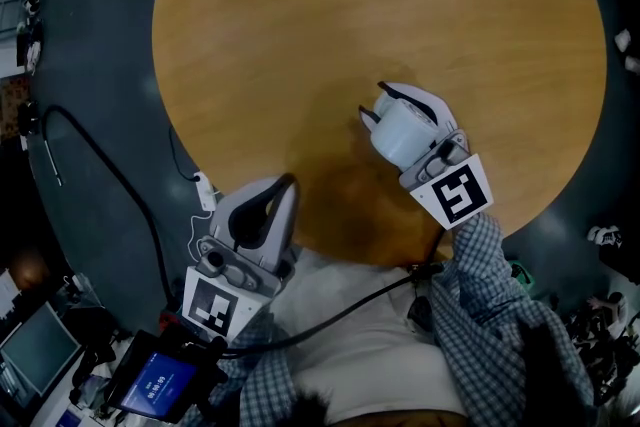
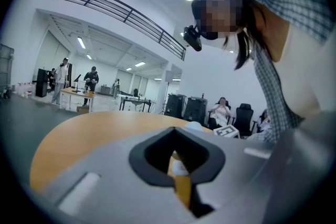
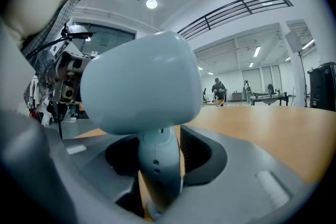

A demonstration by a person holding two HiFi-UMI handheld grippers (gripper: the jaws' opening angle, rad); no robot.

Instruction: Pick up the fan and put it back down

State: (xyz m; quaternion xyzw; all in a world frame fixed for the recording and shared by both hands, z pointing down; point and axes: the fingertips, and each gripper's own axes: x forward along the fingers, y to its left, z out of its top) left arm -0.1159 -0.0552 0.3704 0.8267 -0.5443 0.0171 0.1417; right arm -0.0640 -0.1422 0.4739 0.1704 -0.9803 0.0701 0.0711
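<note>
Had the right gripper [image 3: 157,165] with jaws apart around the stem of the fan [image 3: 142,86], seemingly slack rather than clamped. Stood the fan upright over the near part of the round surface [image 1: 350,5]; could not tell whether its base was fully seated. Rested the left gripper [image 1: 285,185] at the surface's edge, jaws nearly together on nothing. Risked toppling the top-heavy fan if drawn back with a pad catching the stem.

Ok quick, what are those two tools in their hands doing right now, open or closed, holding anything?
Left tool: closed, empty.
Right tool: open, with the fan standing between its jaws.
</note>
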